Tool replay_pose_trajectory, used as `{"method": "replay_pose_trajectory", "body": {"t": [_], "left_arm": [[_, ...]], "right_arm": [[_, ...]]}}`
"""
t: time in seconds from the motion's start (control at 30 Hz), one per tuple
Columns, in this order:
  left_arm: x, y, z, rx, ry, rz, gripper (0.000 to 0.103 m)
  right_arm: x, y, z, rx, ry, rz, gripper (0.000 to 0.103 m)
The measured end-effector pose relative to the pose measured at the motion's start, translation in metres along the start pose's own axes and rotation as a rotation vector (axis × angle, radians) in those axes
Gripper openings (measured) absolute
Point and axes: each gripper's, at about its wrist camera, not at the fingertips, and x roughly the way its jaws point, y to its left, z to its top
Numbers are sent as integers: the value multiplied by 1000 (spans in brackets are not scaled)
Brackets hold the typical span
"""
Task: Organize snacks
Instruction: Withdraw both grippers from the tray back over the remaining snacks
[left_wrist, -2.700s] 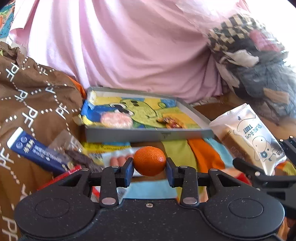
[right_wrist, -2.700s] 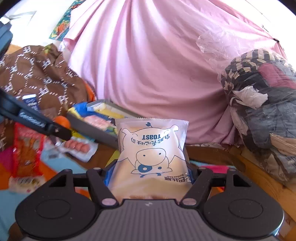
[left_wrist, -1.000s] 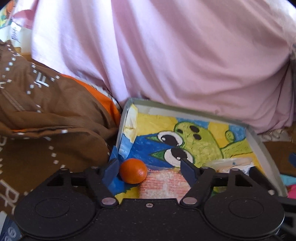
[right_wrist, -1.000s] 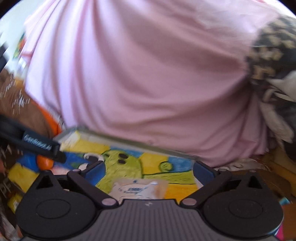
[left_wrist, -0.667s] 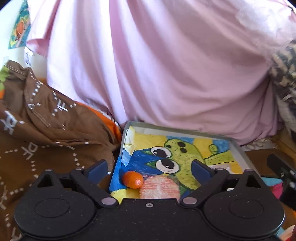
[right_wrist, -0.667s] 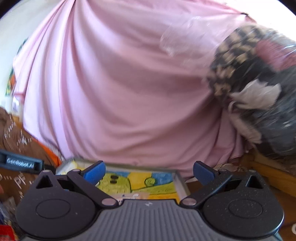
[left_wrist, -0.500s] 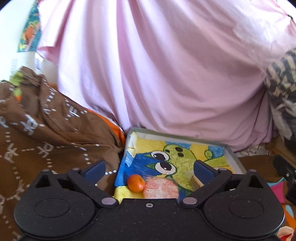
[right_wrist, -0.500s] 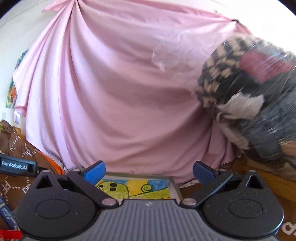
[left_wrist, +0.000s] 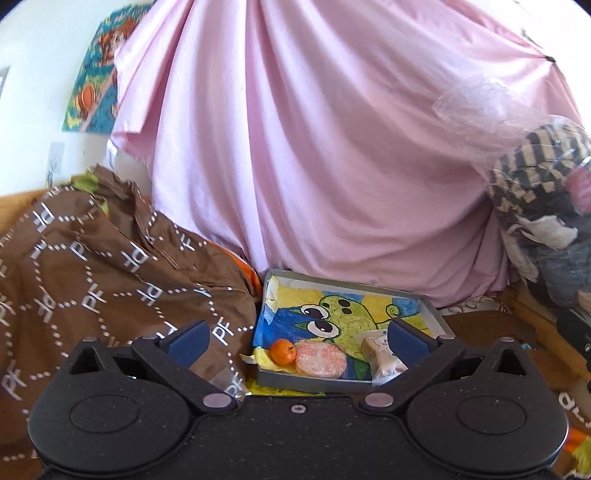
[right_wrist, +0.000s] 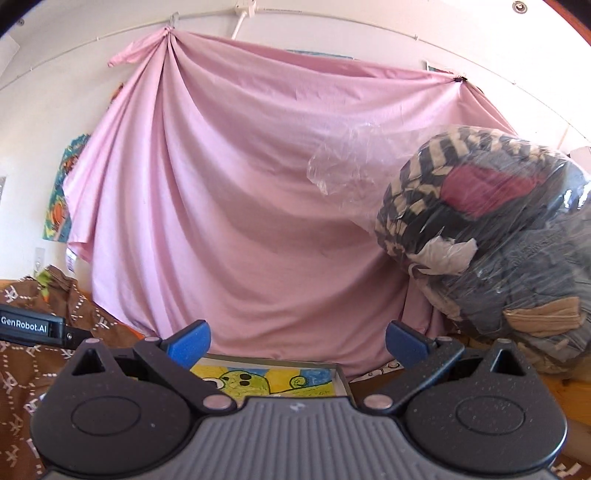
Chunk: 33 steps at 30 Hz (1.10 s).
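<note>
Looking along the left gripper (left_wrist: 299, 341), the left wrist view shows its blue-padded jaws spread wide and holding nothing. Past them lies the grey tray (left_wrist: 314, 382) with a green cartoon drawing on its floor, pushed up against the pink sheet (left_wrist: 332, 166) at the back. Three snacks sit along the tray's near edge: the orange (left_wrist: 282, 351) at the left corner, the round pink-and-white pack (left_wrist: 320, 359) just beside it, and the toast pack (left_wrist: 382, 354) toward the right, partly hidden by the right finger pad. A brown patterned cloth (left_wrist: 92, 280) is heaped to the left of the tray, and a bagged bundle of clothes (left_wrist: 546, 229) rises at the right.

The right wrist view sits higher and shows only the tray's far strip (right_wrist: 280, 380); none of the snacks can be seen there. The right gripper (right_wrist: 297, 343) is also spread wide and empty. This view alone takes in the top of the pink sheet, tied to a line on the wall, and part of the left gripper's black arm at the left edge.

Against 2.7 s ago, the orange has left the left jaws and the toast pack the right ones; both now lie in the tray, and both grippers have drawn back from it.
</note>
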Motion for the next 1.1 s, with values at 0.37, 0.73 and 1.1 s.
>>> {"method": "replay_pose_trajectory", "body": {"t": [0.37, 0.73, 1.1], "left_arm": [[-53, 2, -30, 91, 44, 25, 102], [-77, 7, -69, 227, 120, 27, 102], [-67, 2, -113, 300, 297, -37, 102]], "right_arm": [[-52, -3, -20, -26, 75, -3, 103], [-85, 6, -55, -42, 218, 32, 103], [-80, 17, -94, -36, 442, 125, 103]]}}
